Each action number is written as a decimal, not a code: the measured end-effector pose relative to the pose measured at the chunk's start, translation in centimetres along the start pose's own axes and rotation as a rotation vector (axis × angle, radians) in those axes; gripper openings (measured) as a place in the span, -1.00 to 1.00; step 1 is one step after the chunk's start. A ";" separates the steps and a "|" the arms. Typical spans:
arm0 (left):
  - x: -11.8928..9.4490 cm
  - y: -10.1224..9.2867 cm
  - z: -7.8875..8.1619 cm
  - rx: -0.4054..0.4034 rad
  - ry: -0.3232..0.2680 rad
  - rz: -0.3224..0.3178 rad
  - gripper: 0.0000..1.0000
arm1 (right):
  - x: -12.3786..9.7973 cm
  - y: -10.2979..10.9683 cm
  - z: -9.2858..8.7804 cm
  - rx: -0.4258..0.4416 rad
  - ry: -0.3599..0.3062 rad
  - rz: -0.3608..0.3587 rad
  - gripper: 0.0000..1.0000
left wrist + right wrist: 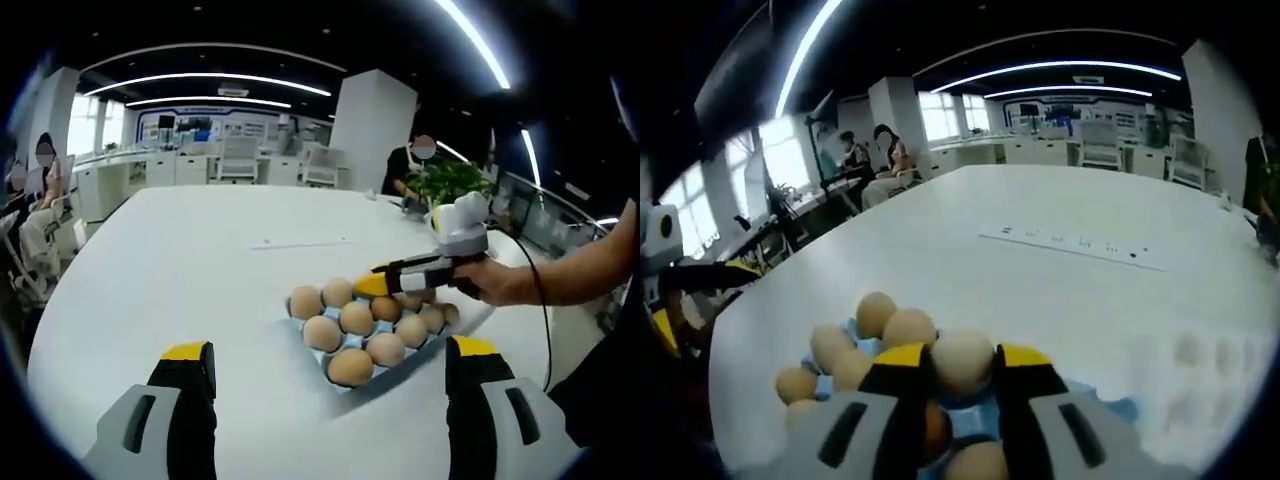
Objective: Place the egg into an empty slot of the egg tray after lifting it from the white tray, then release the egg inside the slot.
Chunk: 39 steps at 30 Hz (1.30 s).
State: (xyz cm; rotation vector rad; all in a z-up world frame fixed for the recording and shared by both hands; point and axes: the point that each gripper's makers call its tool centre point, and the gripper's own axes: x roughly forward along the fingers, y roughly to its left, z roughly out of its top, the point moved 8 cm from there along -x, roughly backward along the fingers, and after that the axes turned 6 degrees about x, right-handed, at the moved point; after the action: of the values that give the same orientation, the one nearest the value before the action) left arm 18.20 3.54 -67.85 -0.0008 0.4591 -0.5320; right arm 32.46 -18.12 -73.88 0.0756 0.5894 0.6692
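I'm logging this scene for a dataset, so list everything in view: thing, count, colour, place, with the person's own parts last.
eggs: about ten, brown, sitting in the tray slots.
held egg: one, pale brown, between the right gripper's jaws above the tray.
egg tray: one, light blue, on the table near its right side in the left gripper view.
table: one, white, large and rounded.
power strip: one, white, set flat in the table's middle.
plant: one, green, beyond the table.
left gripper: black, grey and yellow, open, short of the tray.
right gripper: same colours, shut on the held egg.
hand: one, holding the right gripper.
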 end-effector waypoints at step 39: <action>0.2 -1.0 0.5 0.014 -0.010 -0.021 0.92 | -10.6 -8.0 -1.0 0.144 -0.194 -0.263 -0.51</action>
State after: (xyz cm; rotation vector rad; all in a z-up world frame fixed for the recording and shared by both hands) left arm 18.12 2.53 -67.37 0.0045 0.4459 -0.5559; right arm 29.76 -30.98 -71.47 0.1918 0.4496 0.3589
